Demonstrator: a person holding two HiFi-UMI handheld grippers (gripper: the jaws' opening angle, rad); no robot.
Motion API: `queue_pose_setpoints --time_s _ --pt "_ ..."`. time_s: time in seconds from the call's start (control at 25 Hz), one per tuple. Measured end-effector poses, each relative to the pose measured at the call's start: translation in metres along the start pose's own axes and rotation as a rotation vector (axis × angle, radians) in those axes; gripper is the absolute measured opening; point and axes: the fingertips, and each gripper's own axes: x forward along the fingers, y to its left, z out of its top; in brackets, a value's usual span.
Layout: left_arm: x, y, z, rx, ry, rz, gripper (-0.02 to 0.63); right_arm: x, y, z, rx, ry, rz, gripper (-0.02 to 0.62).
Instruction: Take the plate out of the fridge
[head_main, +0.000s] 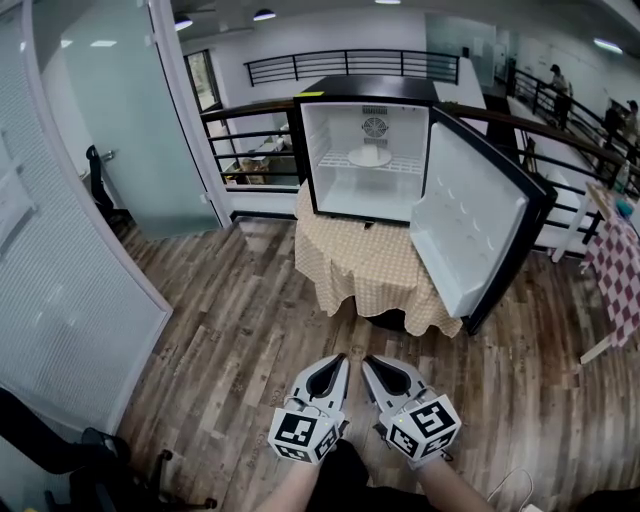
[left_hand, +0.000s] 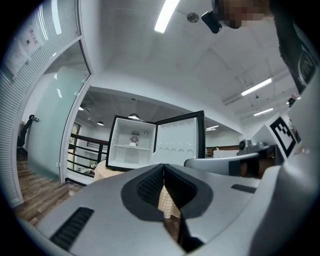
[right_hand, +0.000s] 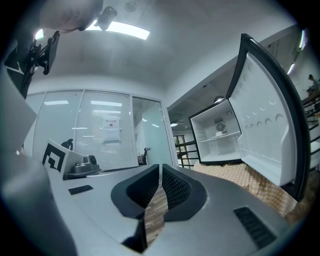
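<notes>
A small black fridge with a white interior (head_main: 365, 150) stands on a round table draped in a beige checked cloth (head_main: 365, 270). It takes up the far side of the table, and its front sits short of the near edge. The fridge's black-framed door with a white moulded liner (head_main: 470, 215) is swung wide open to the right and hangs out past the table's right edge.

Inside, a round white plate (head_main: 370, 157) lies on the white wire shelf (head_main: 405, 166). It is near the shelf's middle, below a small round fan on the back wall.

The left hand-held gripper (head_main: 339, 358) and the right hand-held gripper (head_main: 369, 361) are low in the head view, side by side. Both are over the brown wooden plank floor (head_main: 230, 330) and well apart from the table's near edge. Each points toward the fridge.

In its own view, the left hand-held gripper has its jaws clenched together at the tips with nothing between them. The right hand-held gripper is likewise clenched and empty.

A frosted glass partition (head_main: 70, 280) curves along the left, and a black metal railing (head_main: 250, 135) runs behind the table.
</notes>
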Motion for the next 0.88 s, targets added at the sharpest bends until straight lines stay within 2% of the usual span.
queue_pose_setpoints --time_s 0.44,0.88 --pt "0.062 0.034 -0.003 -0.021 0.01 -0.066 0.009 0.049 -0.046 0.002 0.013 0.02 -0.056 0.043" --pt "0.138 0.122 0.015 -0.018 0.016 -0.125 0.009 0.158 -0.087 0.018 0.027 0.026 -0.089 0.043"
